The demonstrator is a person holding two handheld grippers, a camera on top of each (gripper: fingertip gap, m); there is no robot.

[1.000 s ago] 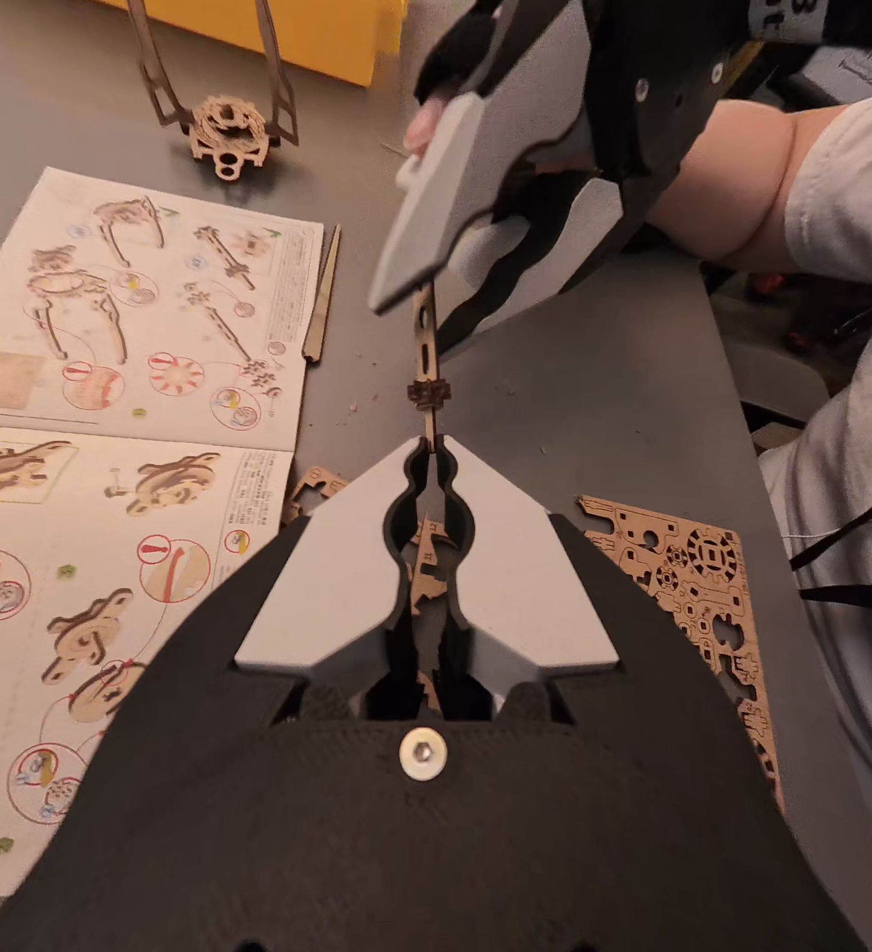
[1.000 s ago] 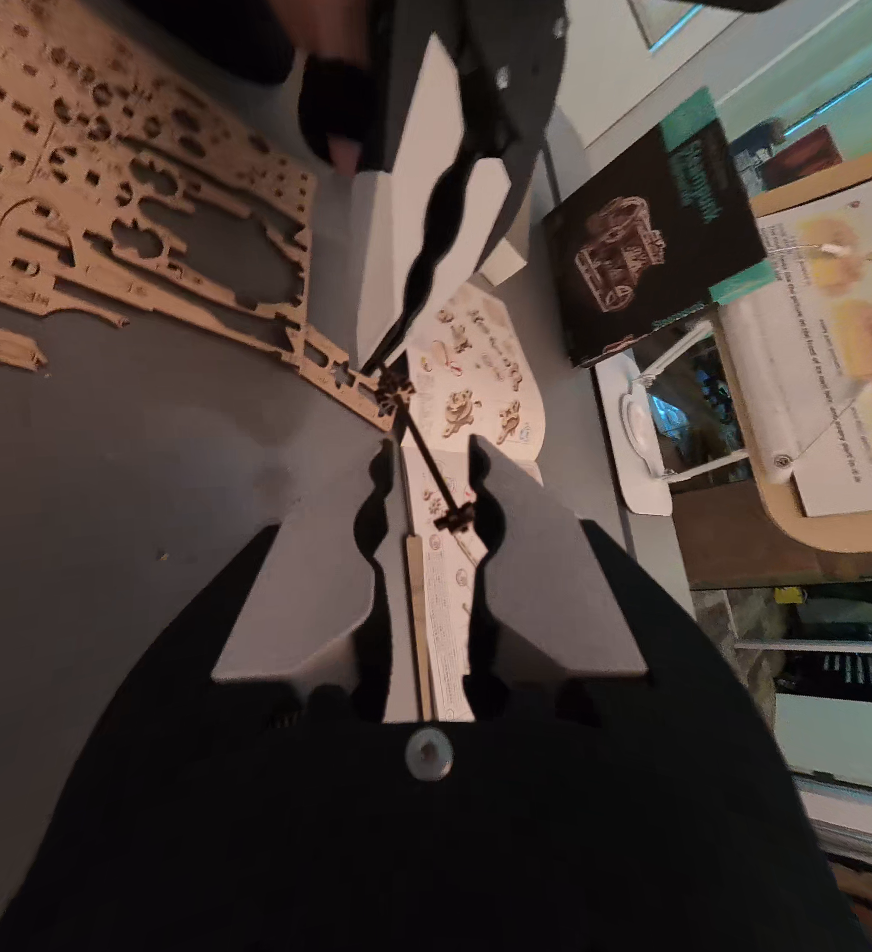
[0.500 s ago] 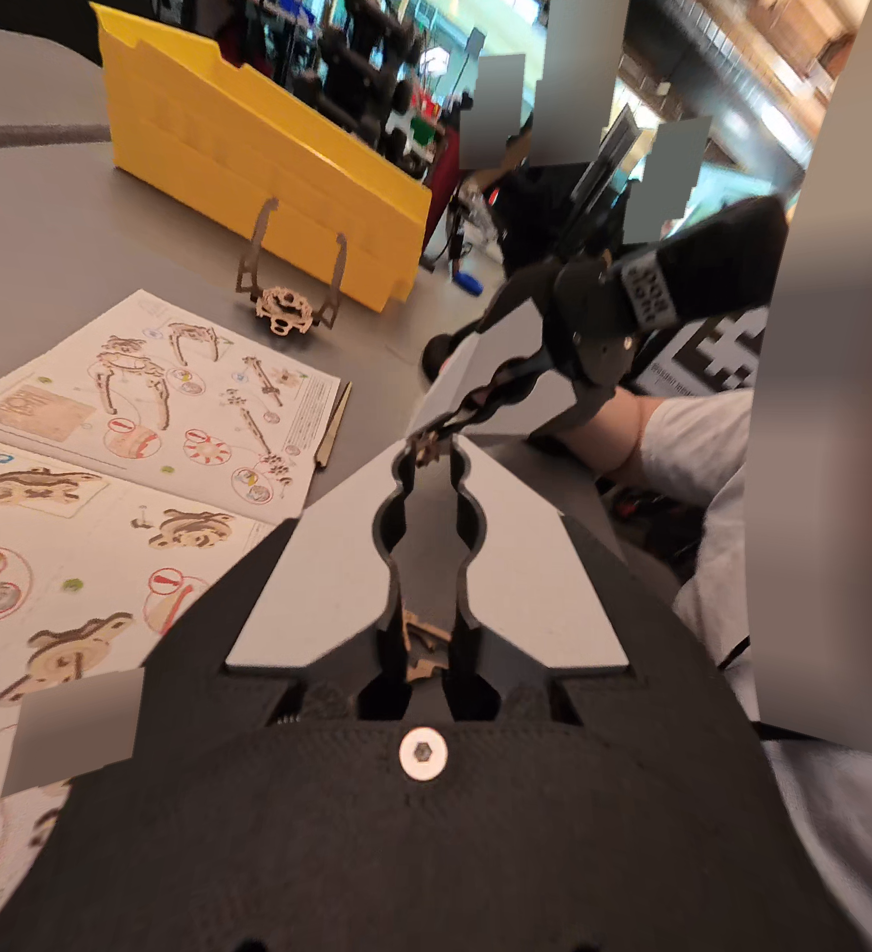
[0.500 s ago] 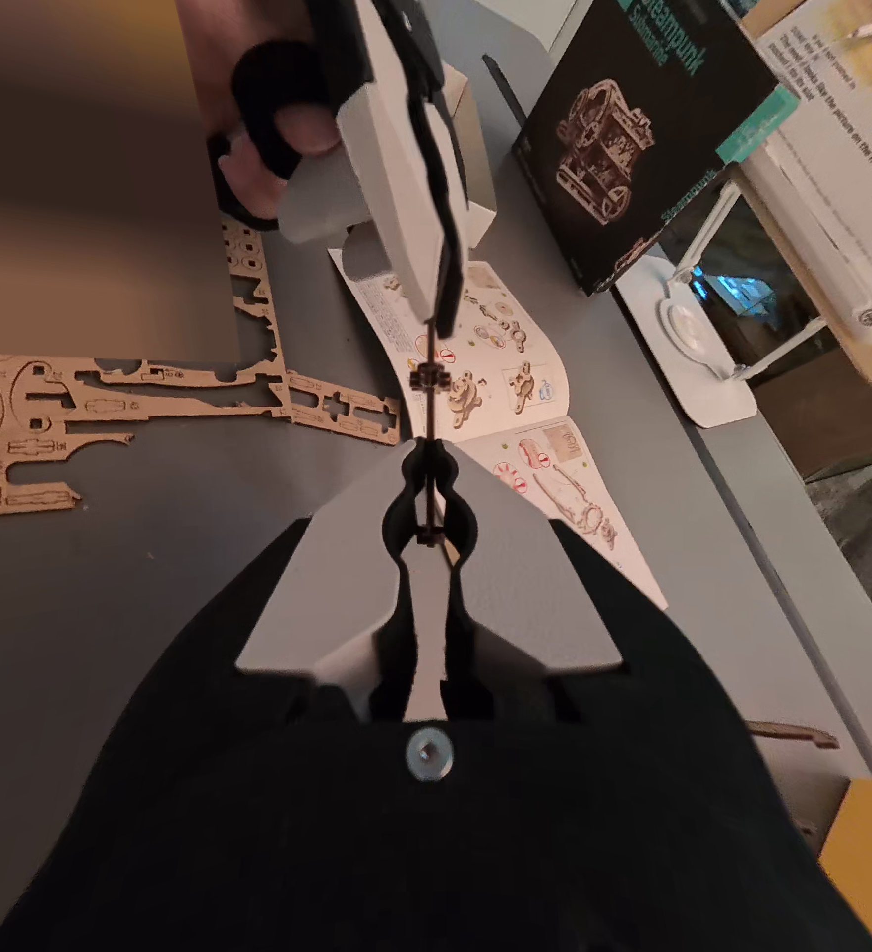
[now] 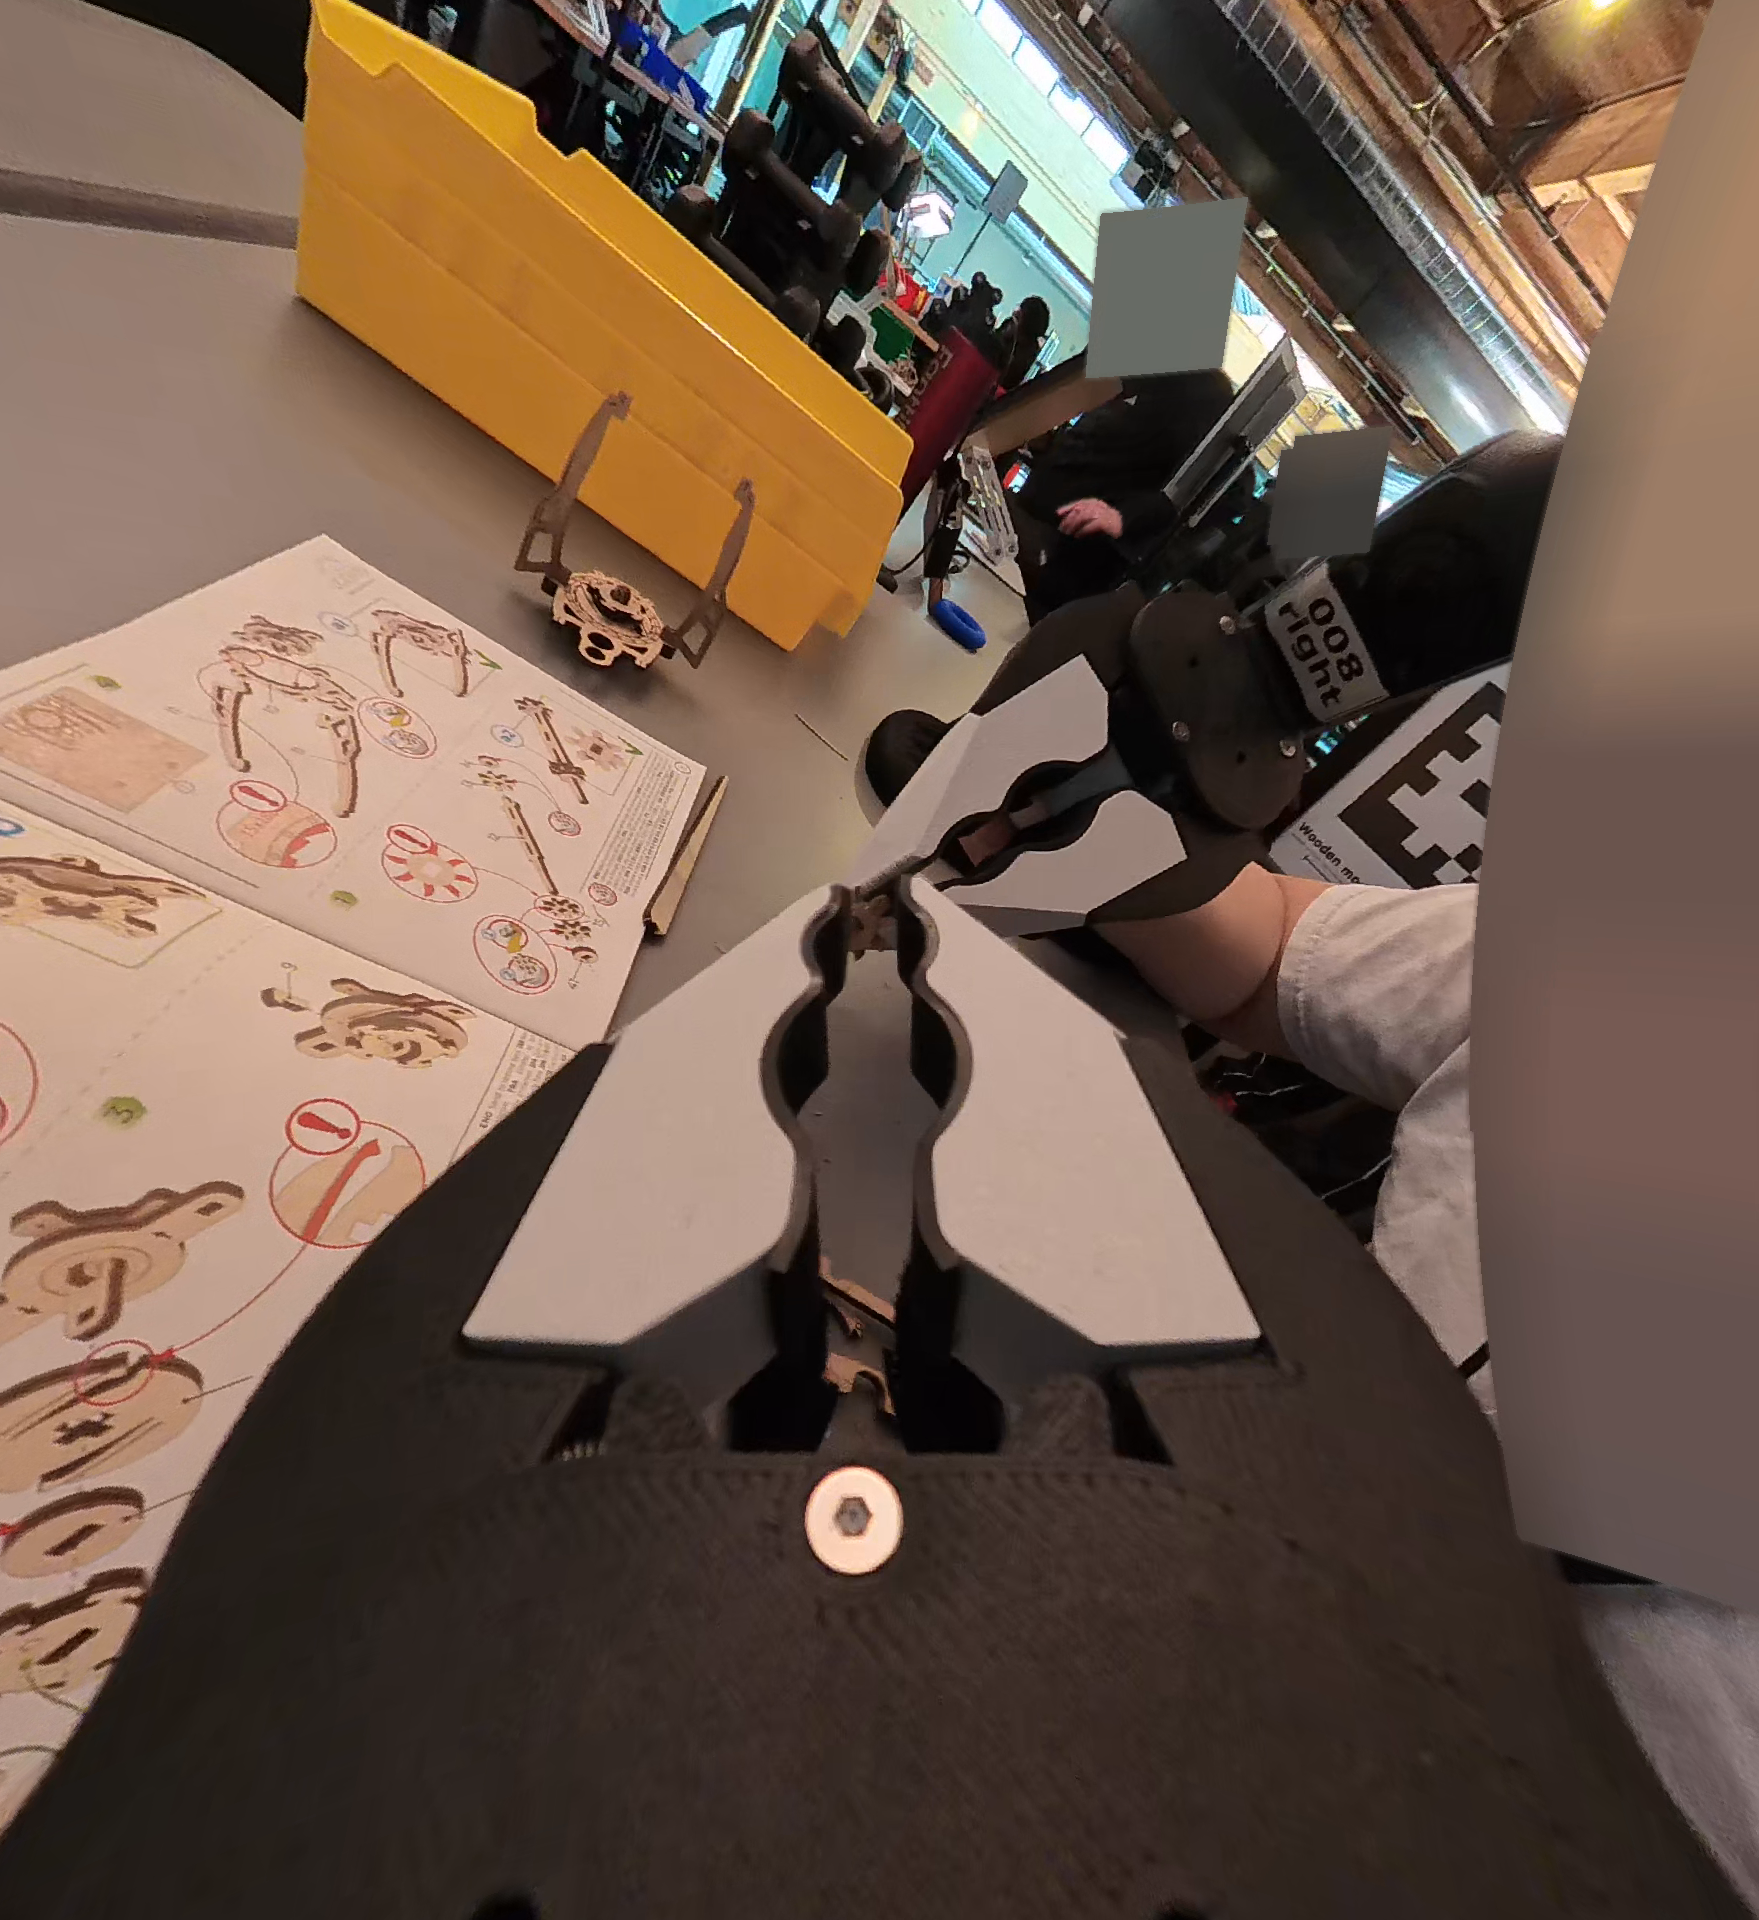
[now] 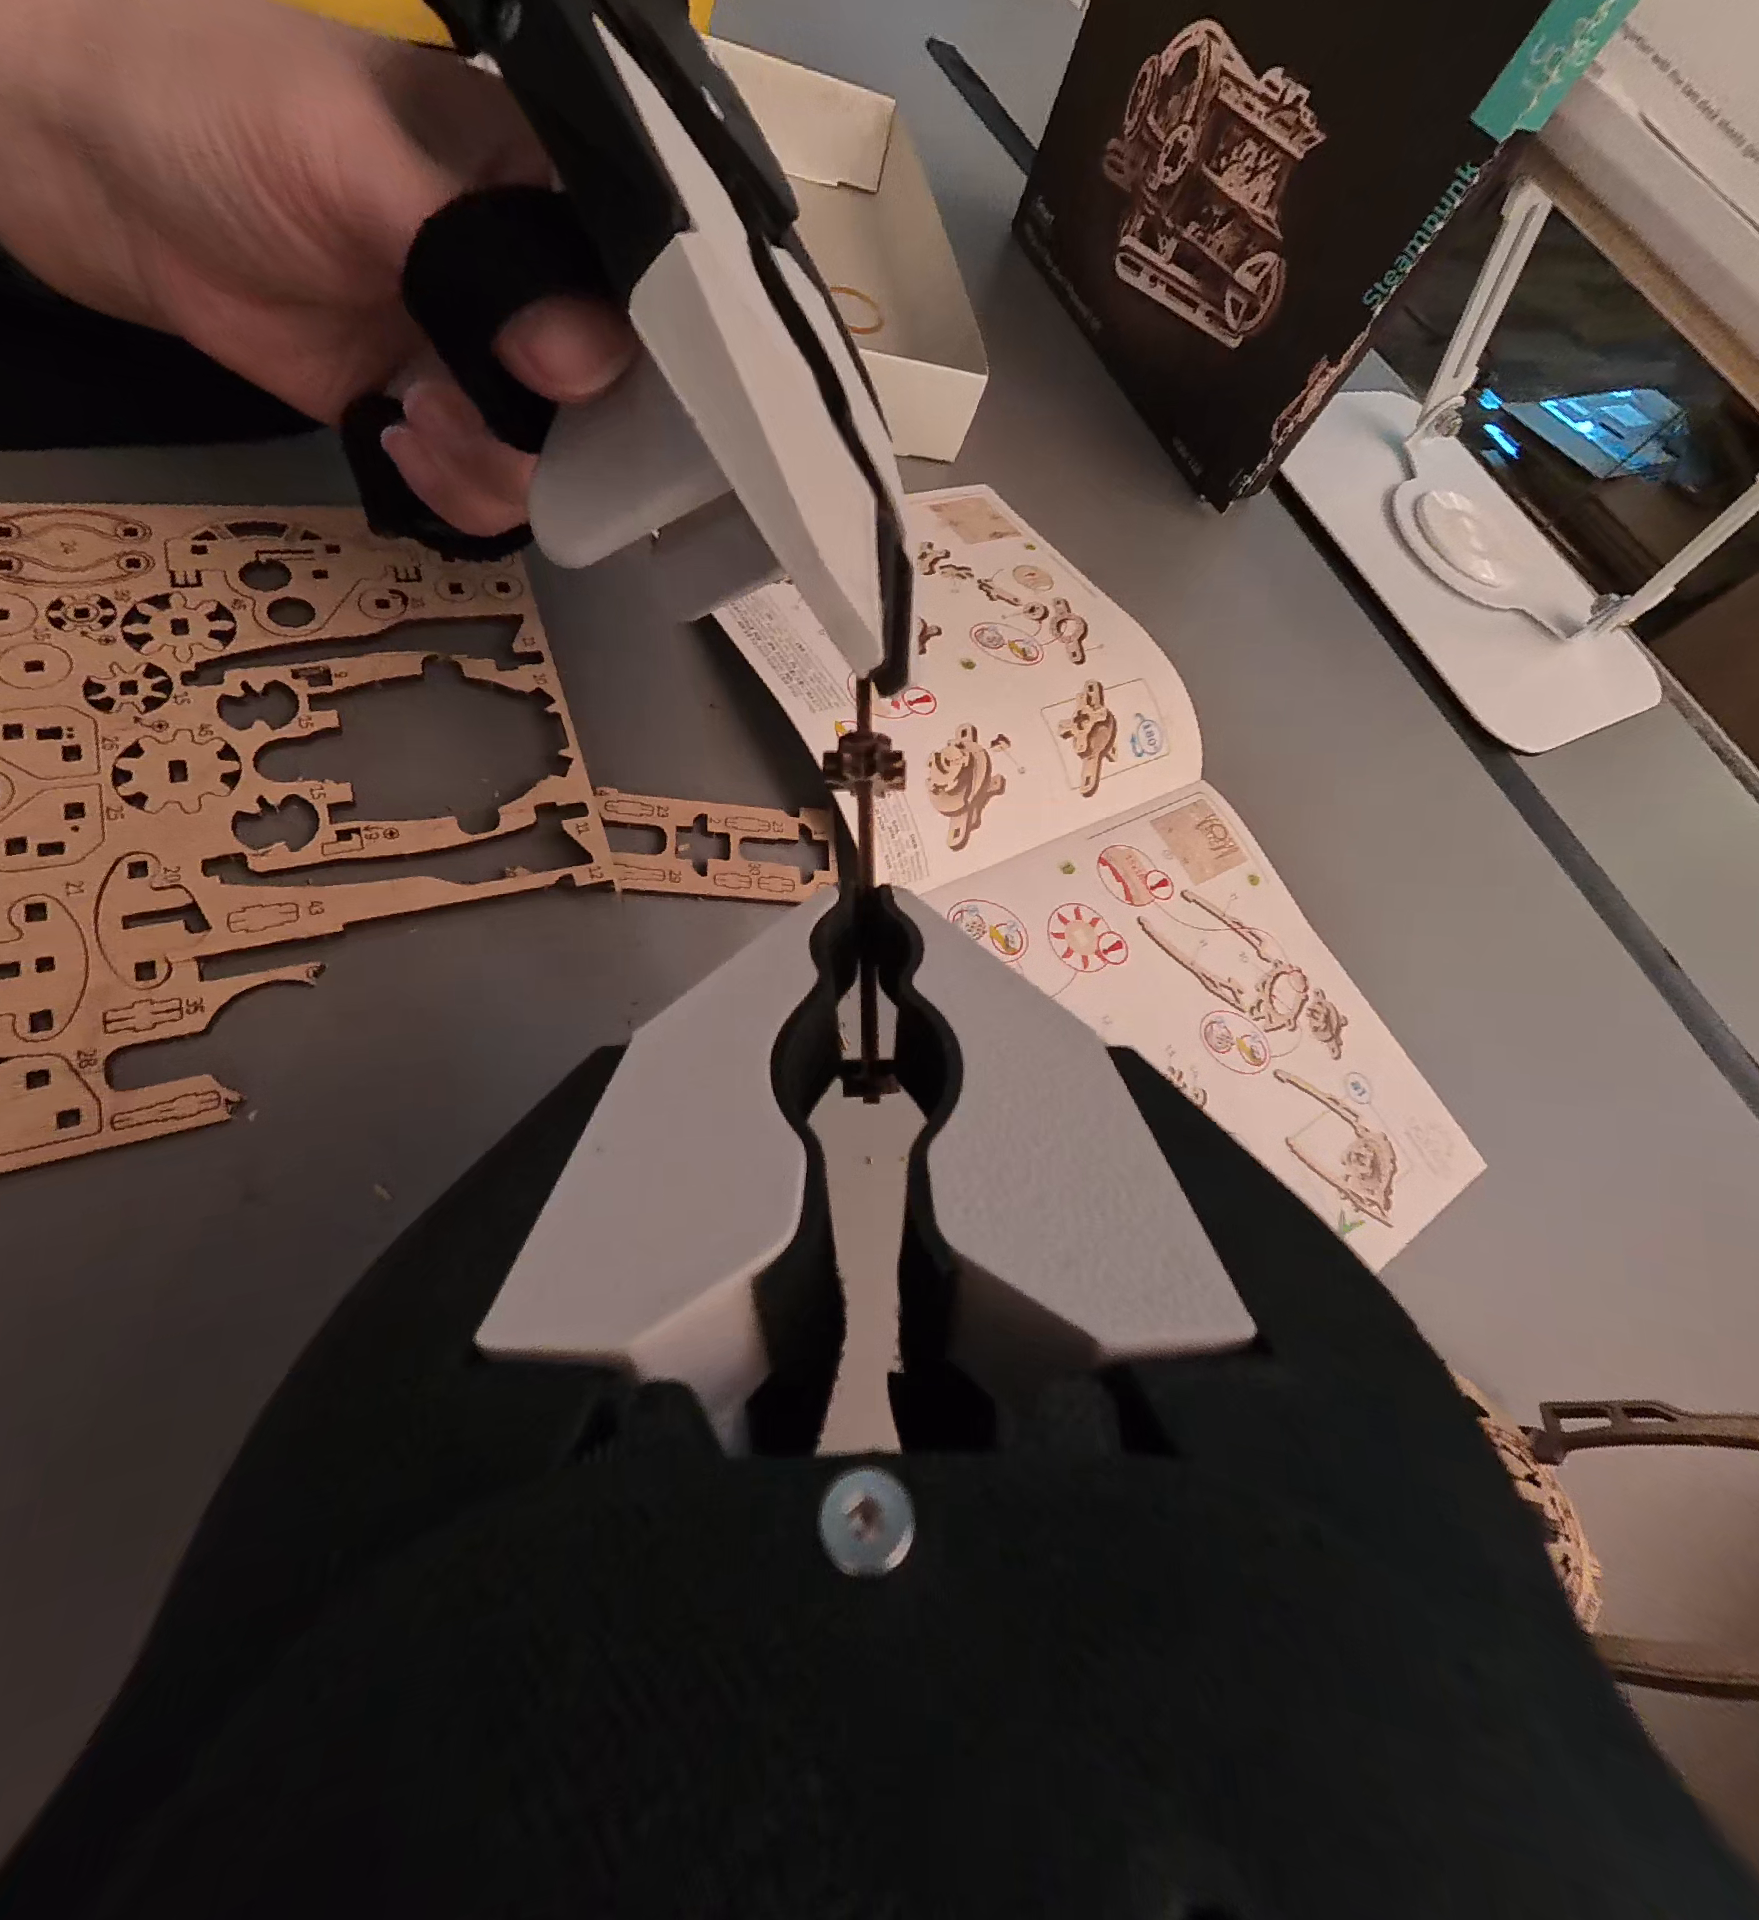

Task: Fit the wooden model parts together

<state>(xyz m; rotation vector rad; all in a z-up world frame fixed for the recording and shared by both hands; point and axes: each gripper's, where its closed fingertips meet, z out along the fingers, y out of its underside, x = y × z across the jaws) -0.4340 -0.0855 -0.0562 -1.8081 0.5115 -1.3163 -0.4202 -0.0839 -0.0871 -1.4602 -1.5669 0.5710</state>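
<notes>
A big grey table (image 6: 355, 1226) fills most of the room in front of me. At its far side stands a long yellow bin (image 5: 584, 374). Near it, an open instruction booklet (image 5: 262, 831) lies flat, full of little drawings. A thin wooden sheet (image 6: 210, 790) with many cut-out holes lies beside the booklet. A dark box (image 6: 1239, 229) with a picture of a wooden machine stands at the edge, next to a white lamp base (image 6: 1498, 613) and a small white box (image 6: 885, 301).

By the yellow bin sits a small part-built wooden model (image 5: 610, 608), a round piece with two thin arms sticking up.

The person holds two tools up above the table, tip to tip. The right gripper (image 6: 862, 909) is clenched on one end of a thin wooden stick (image 6: 862, 831). The left gripper (image 6: 885, 670) is pinched tight on the other end, and a hand (image 6: 262, 239) wraps round its handle. So the stick hangs in the air between the two grippers, over the booklet. A tiny wooden gear (image 6: 862, 767) sits on the stick, close to the left gripper's tip. A small cross piece (image 6: 867, 1070) sits on the stick's near end, between the right gripper's fingers.
</notes>
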